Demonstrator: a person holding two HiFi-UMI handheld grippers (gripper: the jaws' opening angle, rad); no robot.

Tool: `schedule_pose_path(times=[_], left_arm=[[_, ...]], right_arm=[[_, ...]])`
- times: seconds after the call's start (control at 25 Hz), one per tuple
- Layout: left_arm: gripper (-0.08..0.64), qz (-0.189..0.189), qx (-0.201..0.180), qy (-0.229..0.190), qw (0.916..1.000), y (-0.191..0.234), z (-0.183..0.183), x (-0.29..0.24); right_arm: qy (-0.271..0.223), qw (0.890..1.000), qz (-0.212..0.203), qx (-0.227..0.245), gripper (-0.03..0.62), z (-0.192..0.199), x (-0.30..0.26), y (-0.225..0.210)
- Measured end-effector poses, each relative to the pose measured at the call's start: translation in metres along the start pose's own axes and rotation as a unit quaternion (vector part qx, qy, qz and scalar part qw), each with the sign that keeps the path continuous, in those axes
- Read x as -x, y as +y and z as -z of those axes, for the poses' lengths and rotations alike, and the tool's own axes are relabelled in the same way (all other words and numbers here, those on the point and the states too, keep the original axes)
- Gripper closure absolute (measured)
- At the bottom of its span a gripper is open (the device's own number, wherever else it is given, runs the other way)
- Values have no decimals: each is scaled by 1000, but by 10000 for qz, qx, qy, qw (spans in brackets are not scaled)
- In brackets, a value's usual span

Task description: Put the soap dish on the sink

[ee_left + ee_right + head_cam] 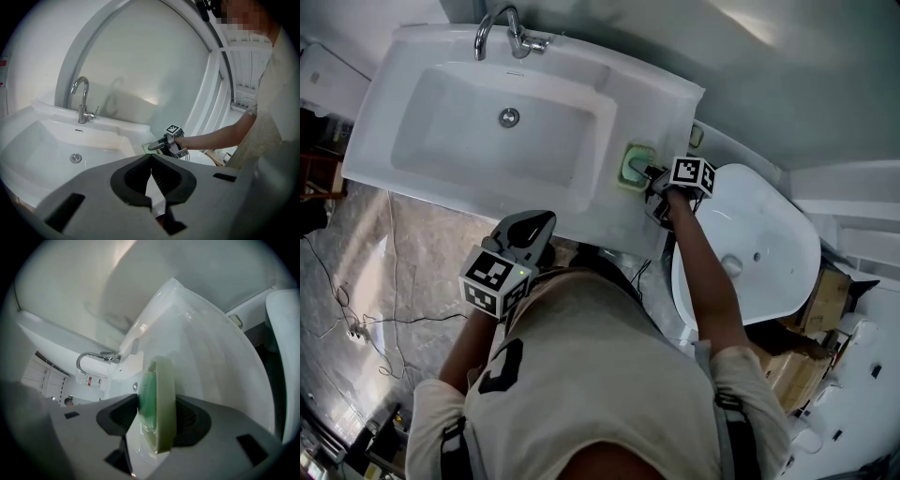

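Head view: shows the pale green soap dish [635,167] lying flat on the white sink [422,178], on the broad ledge right of the basin and near that ledge's right edge. Meets the right hand-held gripper [654,180] at its near end, reached in from the right on an outstretched bare arm. Seen in the right gripper view, stands between the two dark pads with one pad against each long side, so gripped there. Turns its darker green inner tray toward the left pad and its paler outer shell toward the right one. Appears to rest on the glossy ledge.

Further out, puts the chrome faucet [502,33] at the basin's far rim and the round drain [509,117] in the basin floor, both well apart from the dish. Finds the left hand-held gripper [530,230] in front of the sink's near edge, close to the person's chest. Shows its jaws, in the left gripper view, brought together at the tips with nothing between them. Places a white toilet [769,244] right of the sink, just beyond the right arm. Leaves grey marbled floor [422,281] with loose cables [356,323] below and left of the sink.
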State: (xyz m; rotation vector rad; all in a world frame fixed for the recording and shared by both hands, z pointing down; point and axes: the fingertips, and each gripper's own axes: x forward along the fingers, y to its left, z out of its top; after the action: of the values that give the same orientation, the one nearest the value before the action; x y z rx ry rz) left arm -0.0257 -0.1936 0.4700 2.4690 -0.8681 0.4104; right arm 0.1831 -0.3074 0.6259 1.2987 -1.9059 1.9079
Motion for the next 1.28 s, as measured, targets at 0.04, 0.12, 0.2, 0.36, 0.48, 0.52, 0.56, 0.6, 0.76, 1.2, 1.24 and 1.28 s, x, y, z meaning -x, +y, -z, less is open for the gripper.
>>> schedule_pose_path(times=[0.04,0.12,0.2,0.36,0.48,0.52,0.56,0.6,0.76,1.2,1.24,1.28], left_arm=[[540,-9,4,10,10000,0,1,1],[540,-36,11,16,10000,1,2,2],[540,-71,23,-3,10000,2,2,3],[540,-123,53,-37,9999,3,3,7],[540,-133,38,-35,9999,3,4,10],[540,-132,25,-35,9999,3,4,11],[540,-129,11,-30,9999,3,5,11],[540,-127,1,-26,9999,3,5,12],[540,-102,-69,-6,9999,0,5,13],[540,-91,-125,40,9999,-4,7,15],[540,-110,-106,45,9999,-3,7,16],[540,-135,-95,43,9999,-1,7,18]], right_arm=[[-23,10000,-18,-1,373,-1,0,0],[-19,10000,6,22,373,-4,-1,1],[-4,9999,132,101,365,-6,-1,2],[-70,9979,532,361,341,-7,4,-1],[-110,9959,785,442,324,-5,8,-4],[-115,9950,861,487,318,-5,9,-5],[-115,9942,924,534,312,-5,10,-6],[-113,9936,972,565,307,-4,11,-7],[-128,9914,1165,589,296,-5,16,-10],[-212,9884,1334,695,301,1,27,-22],[-212,9888,1309,679,296,3,27,-21],[-216,9892,1292,660,289,4,27,-20]])
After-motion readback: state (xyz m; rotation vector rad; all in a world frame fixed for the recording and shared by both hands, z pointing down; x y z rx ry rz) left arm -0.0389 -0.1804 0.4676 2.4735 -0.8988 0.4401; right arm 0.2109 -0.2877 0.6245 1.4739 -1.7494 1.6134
